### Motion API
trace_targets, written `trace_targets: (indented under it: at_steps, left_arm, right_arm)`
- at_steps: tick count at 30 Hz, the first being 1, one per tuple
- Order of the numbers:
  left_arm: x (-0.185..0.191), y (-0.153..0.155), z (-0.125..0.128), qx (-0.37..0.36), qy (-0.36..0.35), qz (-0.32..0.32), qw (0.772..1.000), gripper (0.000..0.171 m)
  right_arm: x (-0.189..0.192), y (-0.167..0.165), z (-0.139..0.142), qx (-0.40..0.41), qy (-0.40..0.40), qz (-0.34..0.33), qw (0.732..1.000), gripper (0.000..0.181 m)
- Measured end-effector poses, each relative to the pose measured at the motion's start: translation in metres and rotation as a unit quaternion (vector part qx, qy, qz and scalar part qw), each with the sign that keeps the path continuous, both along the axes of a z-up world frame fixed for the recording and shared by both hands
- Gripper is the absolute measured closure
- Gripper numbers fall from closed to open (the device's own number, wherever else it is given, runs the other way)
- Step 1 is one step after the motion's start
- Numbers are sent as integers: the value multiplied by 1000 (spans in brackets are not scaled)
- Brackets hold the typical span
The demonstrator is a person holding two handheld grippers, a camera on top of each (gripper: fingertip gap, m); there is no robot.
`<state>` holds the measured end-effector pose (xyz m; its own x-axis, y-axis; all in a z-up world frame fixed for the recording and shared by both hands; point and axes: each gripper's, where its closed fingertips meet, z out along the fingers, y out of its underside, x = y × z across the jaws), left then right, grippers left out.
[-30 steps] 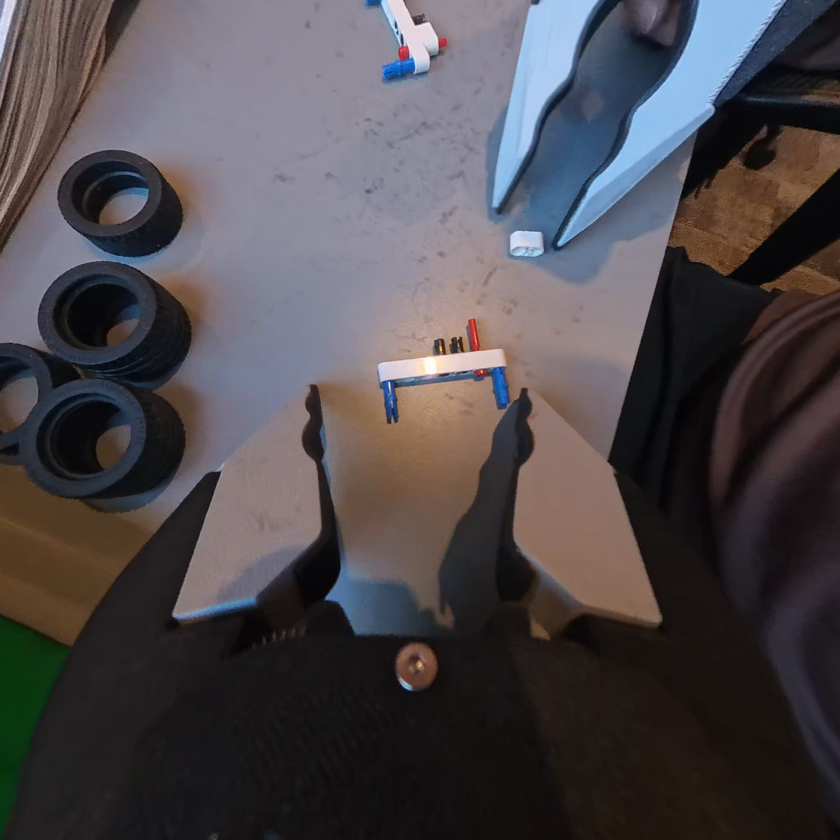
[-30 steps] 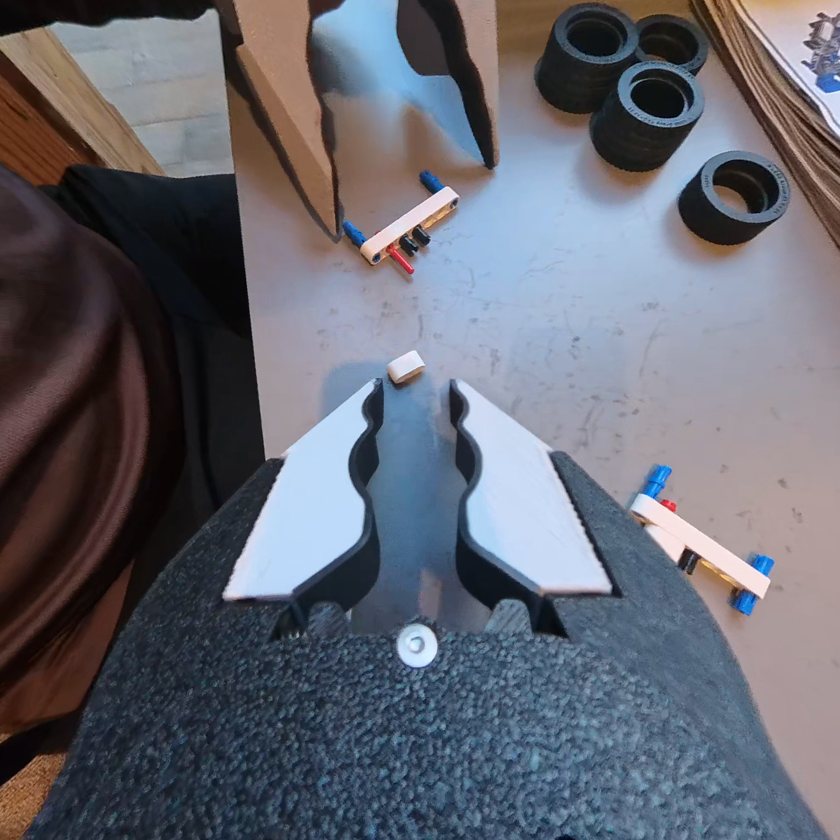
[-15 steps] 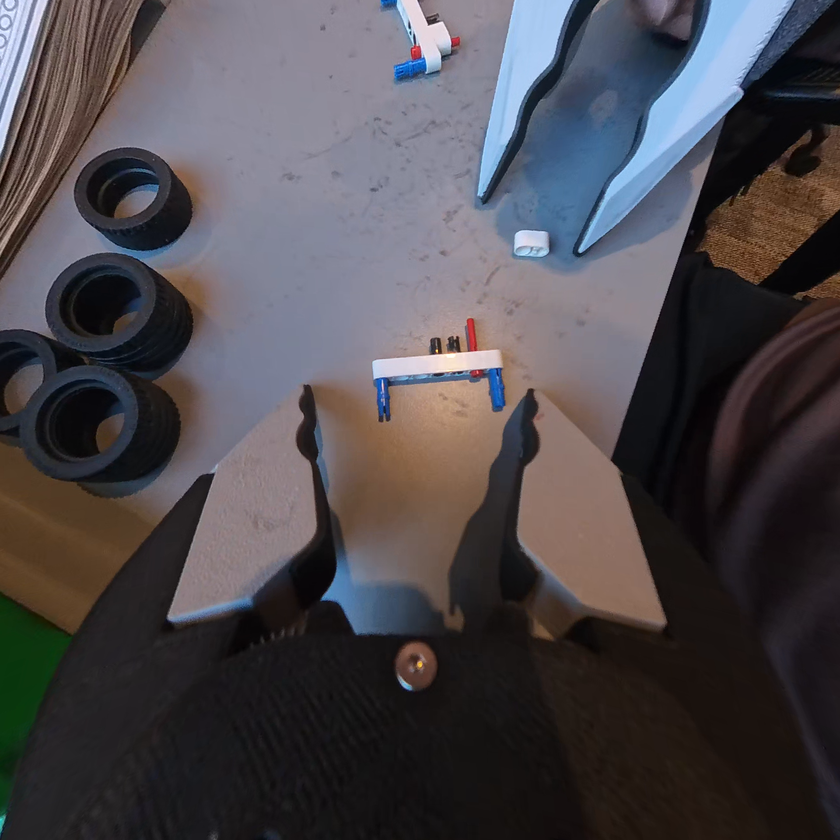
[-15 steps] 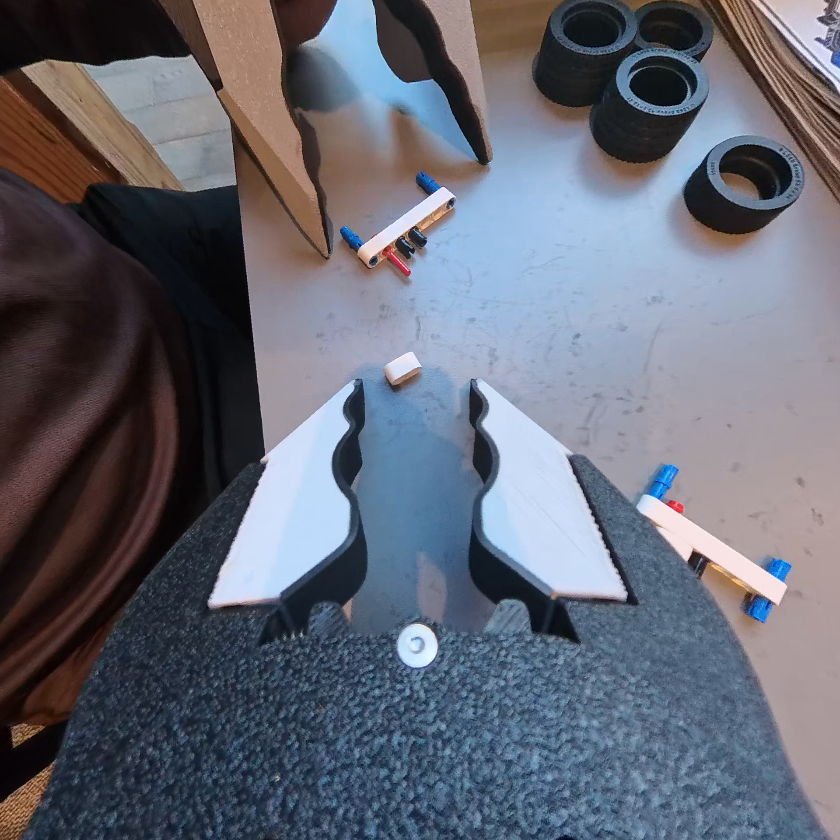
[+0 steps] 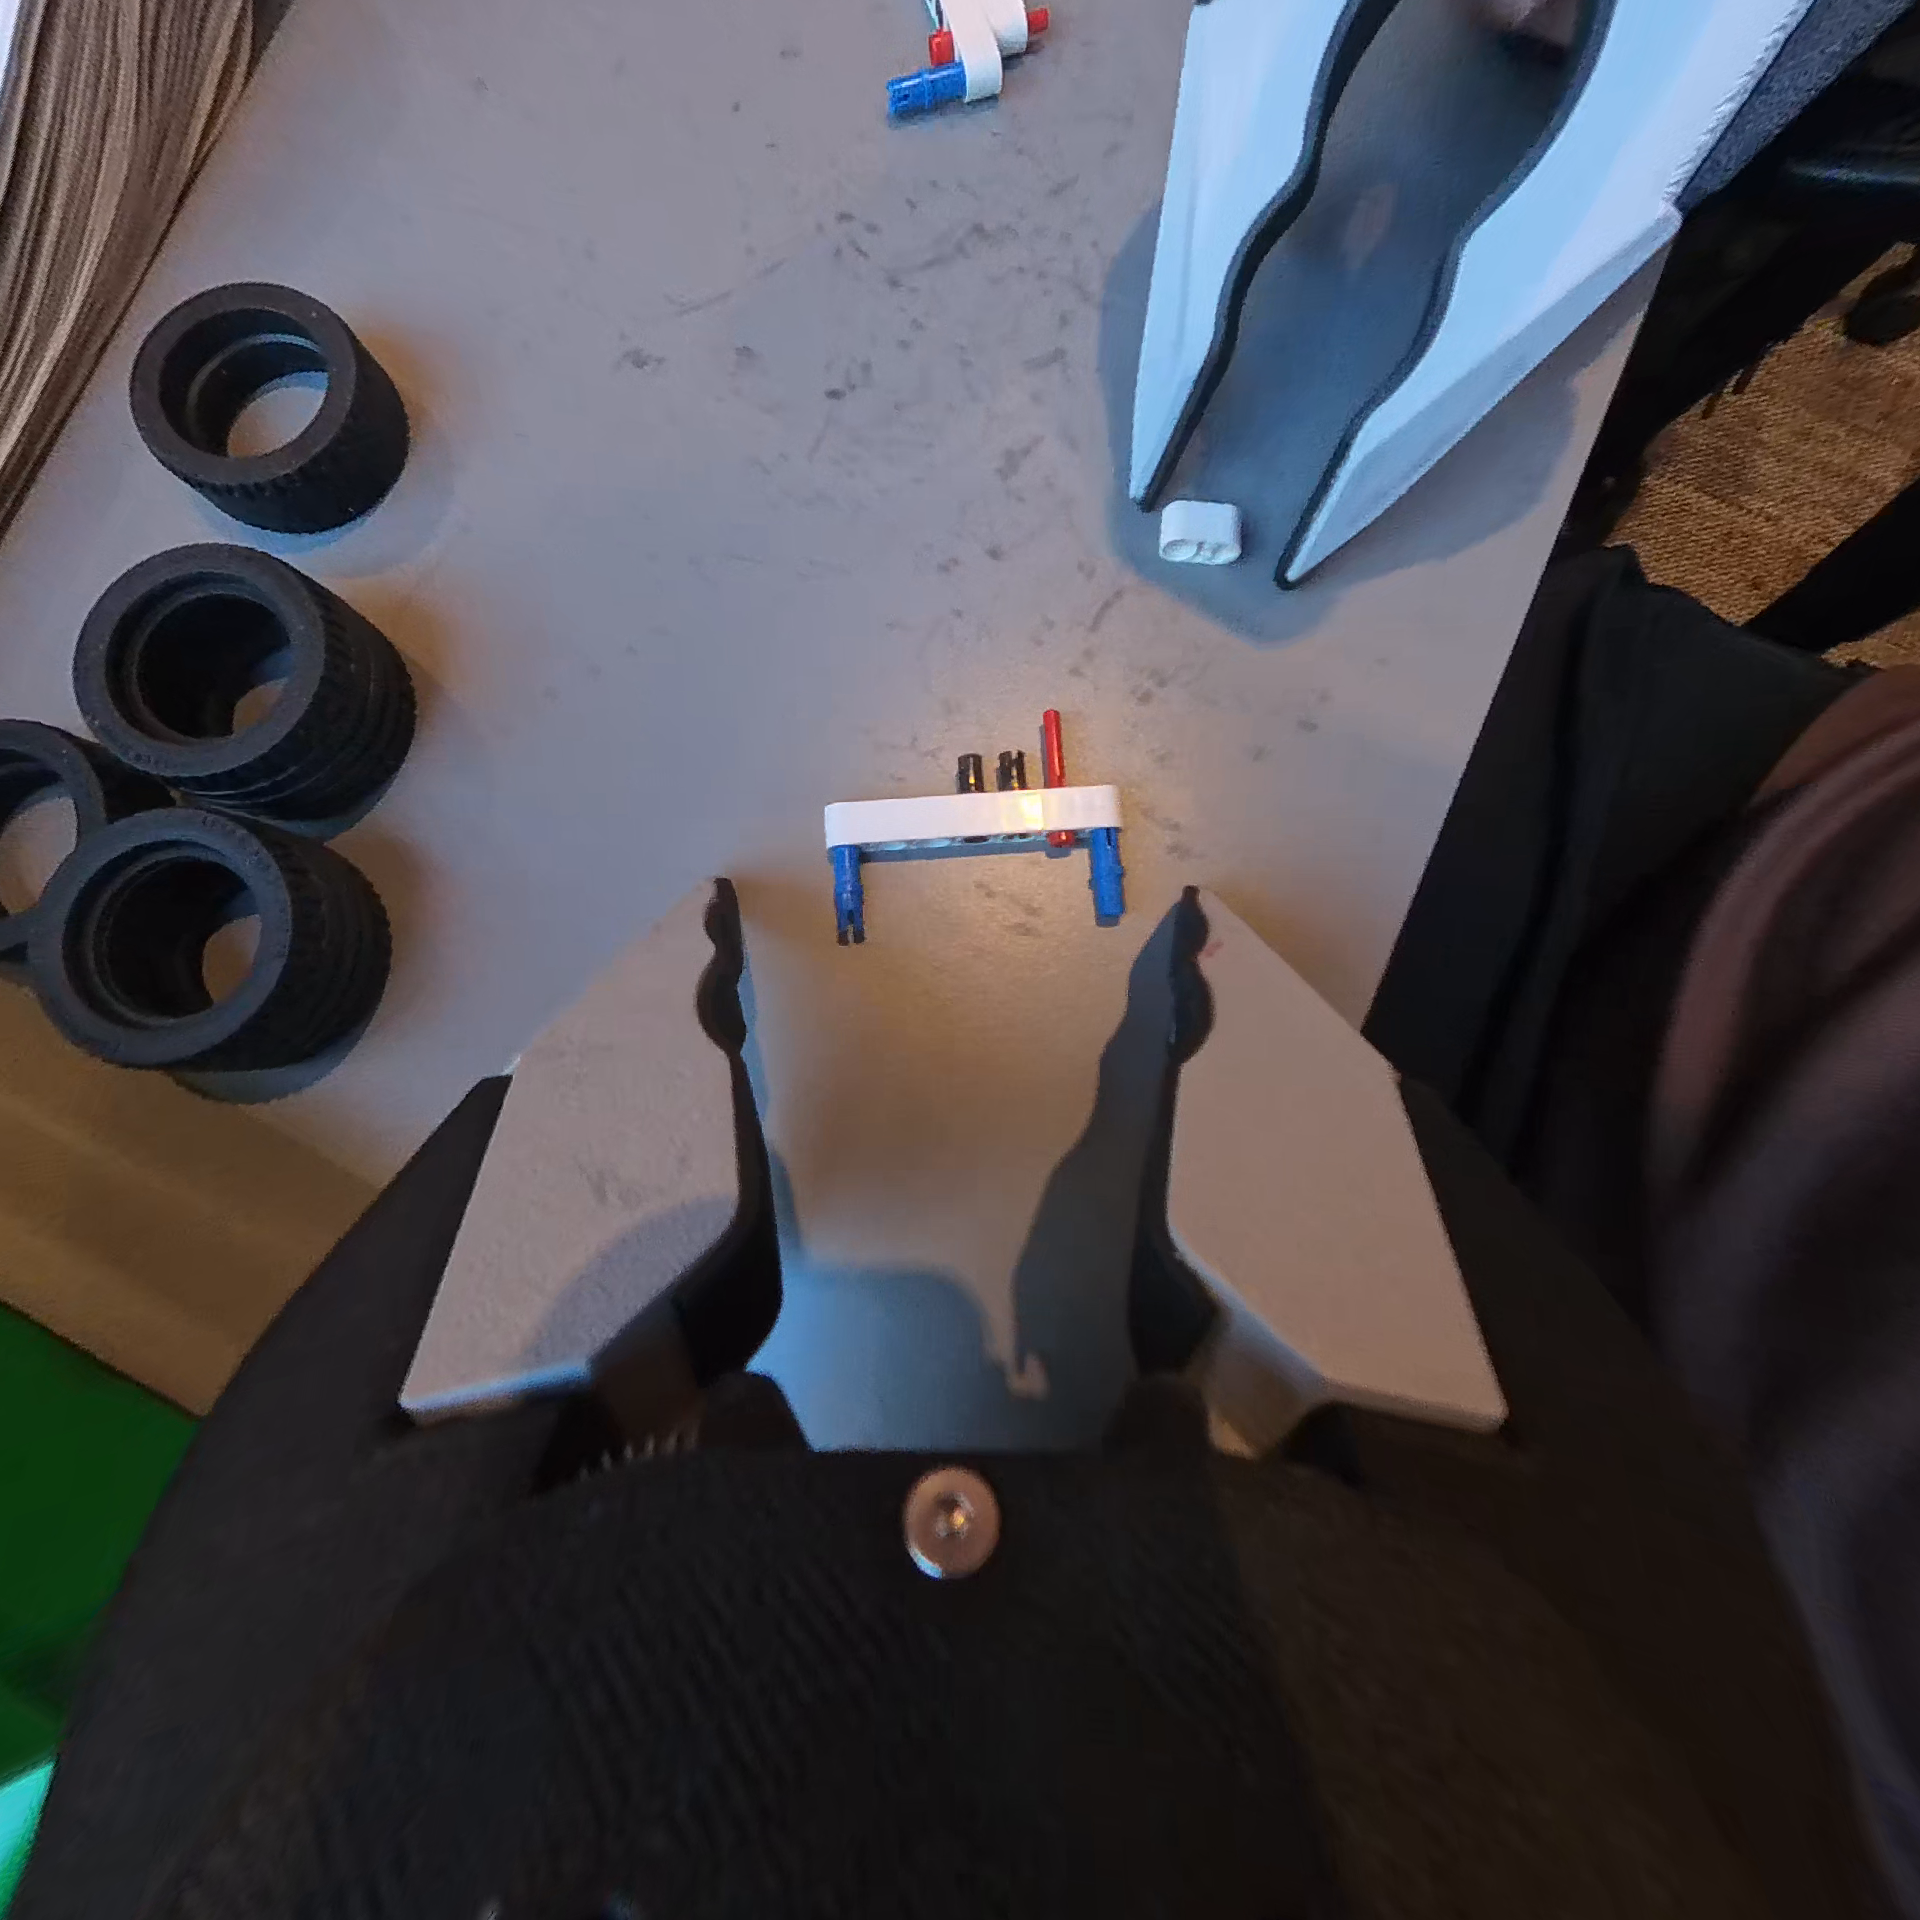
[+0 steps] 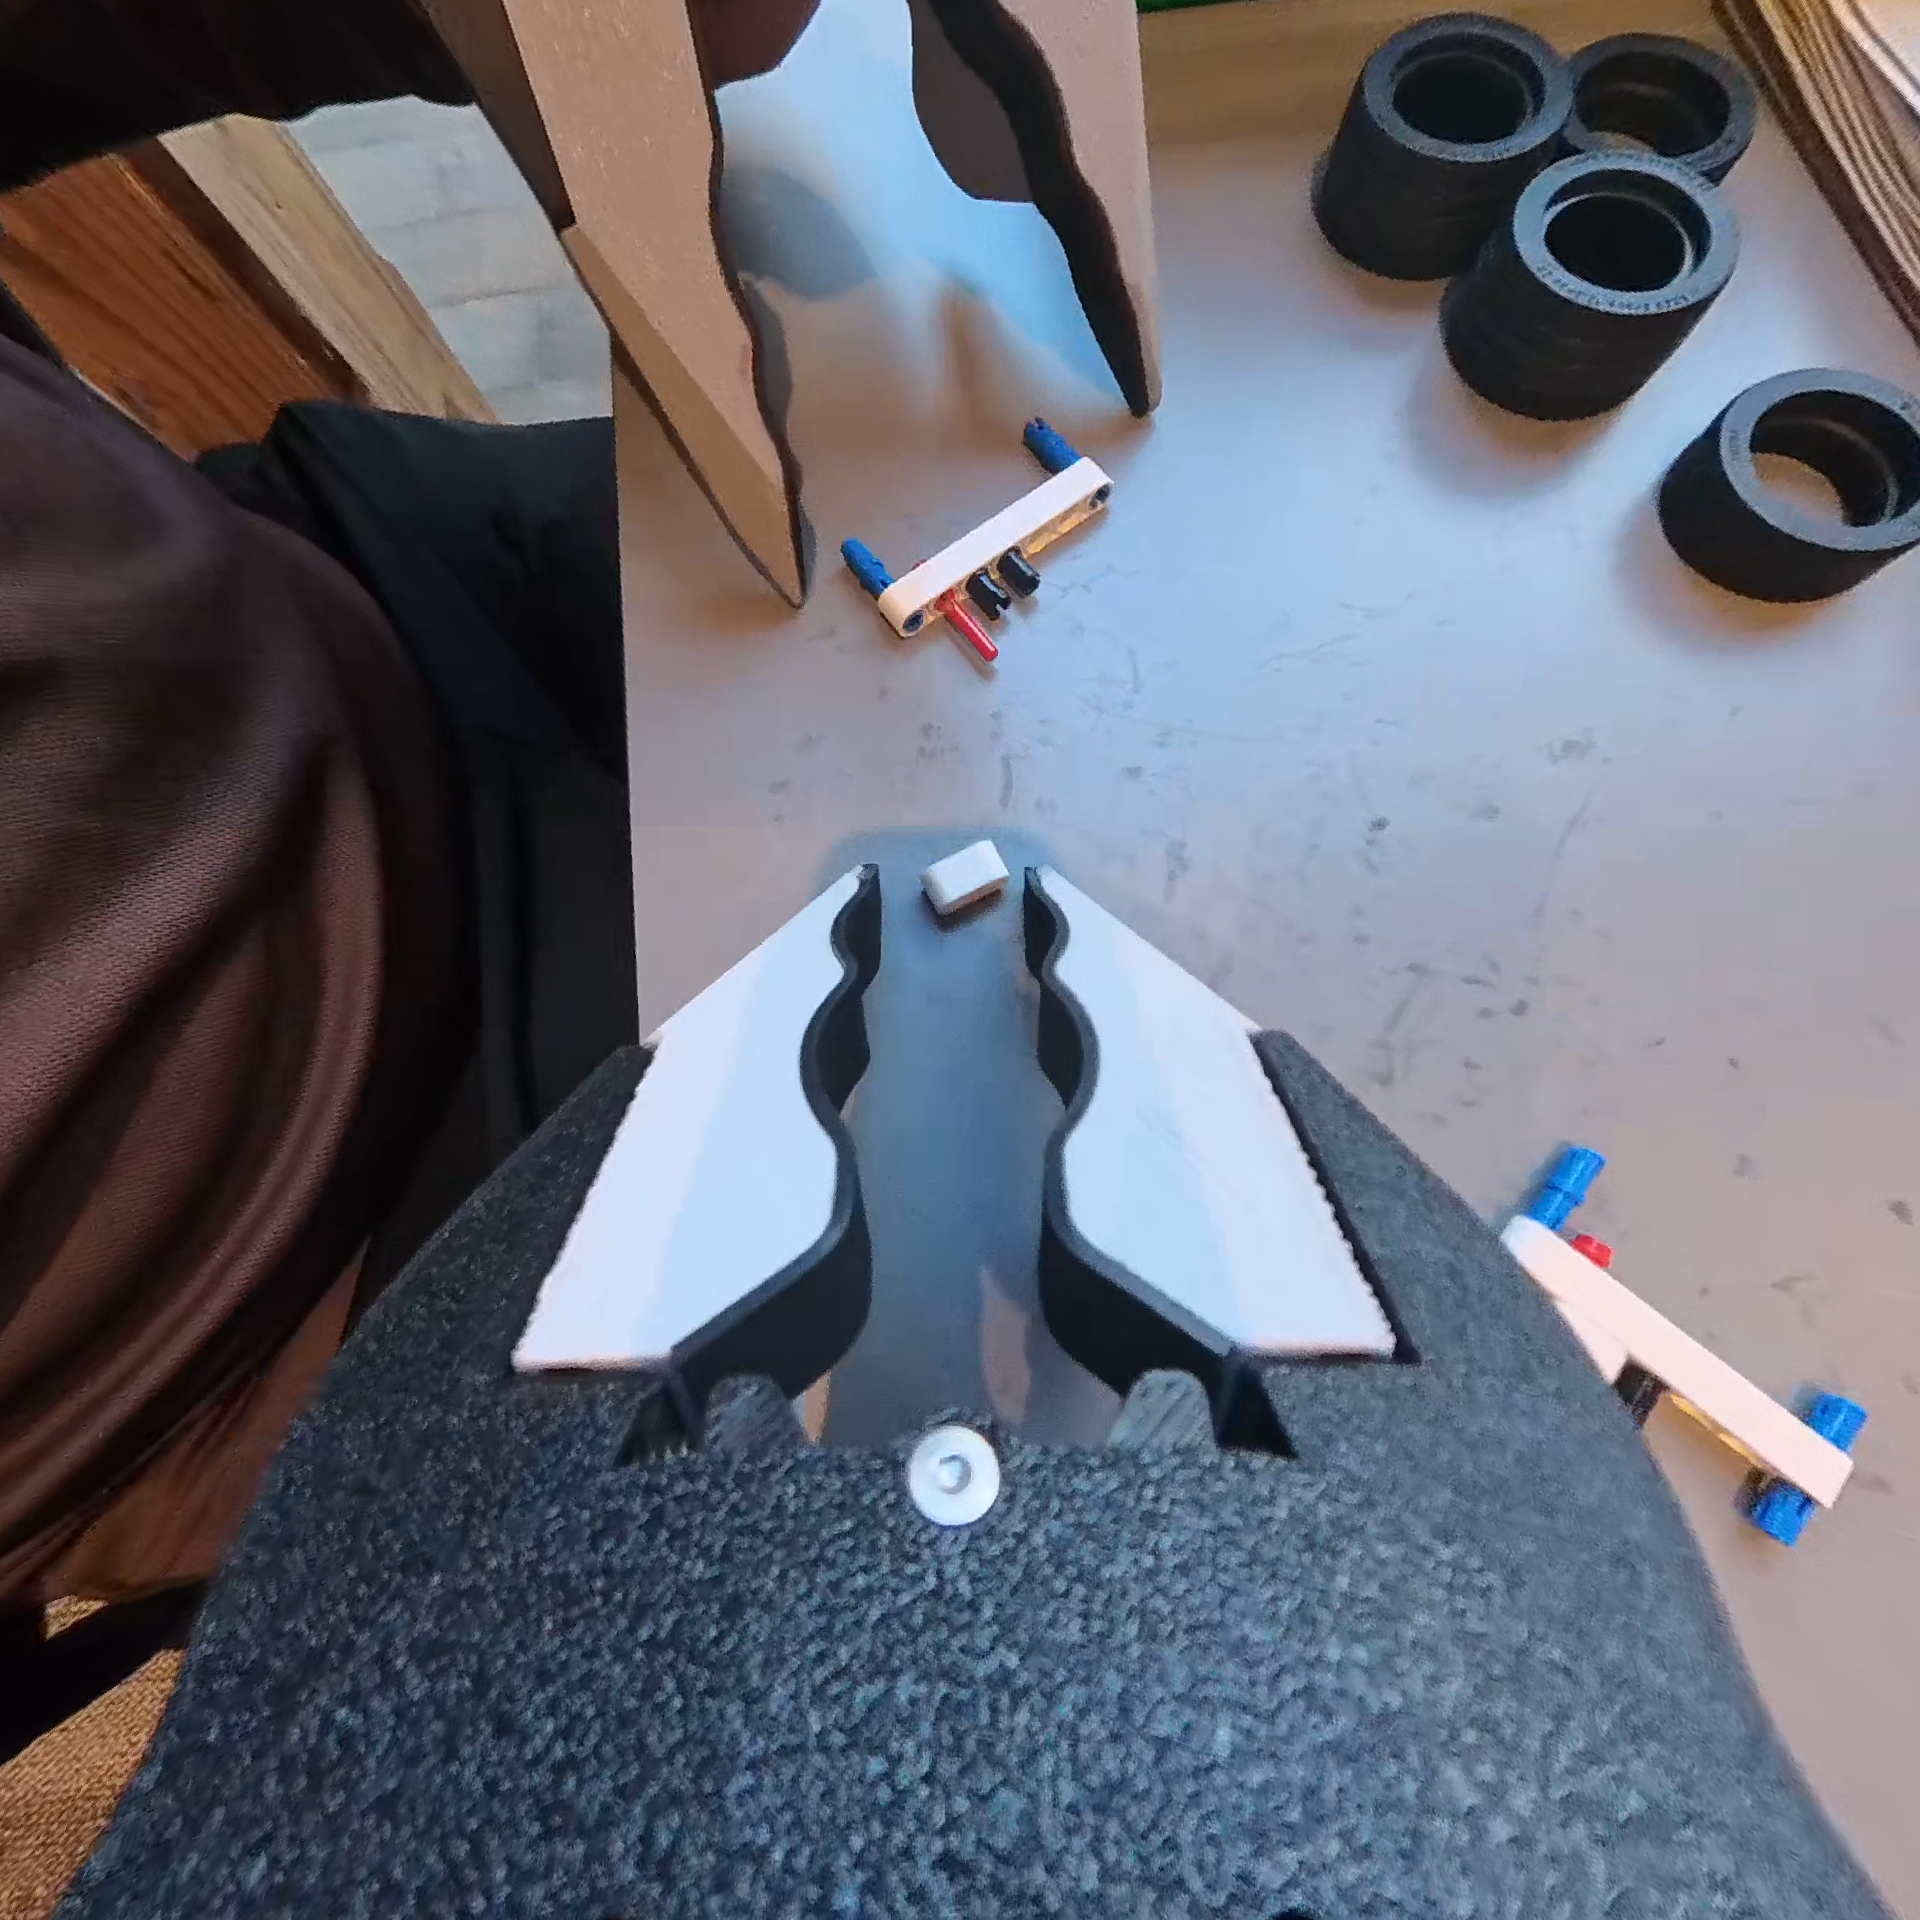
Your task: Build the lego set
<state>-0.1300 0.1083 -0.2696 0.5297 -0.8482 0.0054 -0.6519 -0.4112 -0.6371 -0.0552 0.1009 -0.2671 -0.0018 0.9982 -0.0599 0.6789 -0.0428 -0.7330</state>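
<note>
A white beam with blue, black and red pins (image 5: pixel 972 831) lies on the grey table just ahead of my open, empty left gripper (image 5: pixel 951 904); it also shows in the right wrist view (image 6: pixel 992 549), between the left gripper's tips. A small white connector piece (image 6: pixel 964 876) lies on the table between the tips of my open right gripper (image 6: pixel 951 881). In the left wrist view the connector (image 5: pixel 1200 532) sits between the right gripper's tips (image 5: pixel 1216 545), nearer one finger. A second white beam assembly (image 6: pixel 1683 1371) lies to the right of my right gripper.
Several black tyres (image 5: pixel 234 681) stand at the table's left side, seen also in the right wrist view (image 6: pixel 1590 281). A paper stack (image 5: pixel 94 197) lies beyond them. The table edge (image 6: pixel 623 727) and a person's dark clothing (image 6: pixel 260 883) are close beside both grippers.
My right gripper opened wider, then moved forward until its tips stand either side of the small white connector. My left gripper has stayed open behind the white beam.
</note>
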Motion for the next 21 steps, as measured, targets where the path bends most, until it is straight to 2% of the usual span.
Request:
trace_targets:
  at_steps: [8, 12, 16, 21]
  left_arm:
    - [-3, -4, 0, -11, 16, 0, 1000, 91]
    - [0, -6, 2, -28, 1, 7, 1000, 90]
    - [4, 1, -1, -13, 22, 9, 1000, 90]
    - [13, 6, 0, -12, 20, -10, 1000, 103]
  right_arm:
    - [0, -2, 0, 12, 2, 7, 1000, 154]
    - [0, -3, 1, 13, 3, 9, 1000, 154]
    - [1, -3, 3, 10, 9, 16, 1000, 154]
    - [2, -1, 2, 15, 6, 21, 1000, 162]
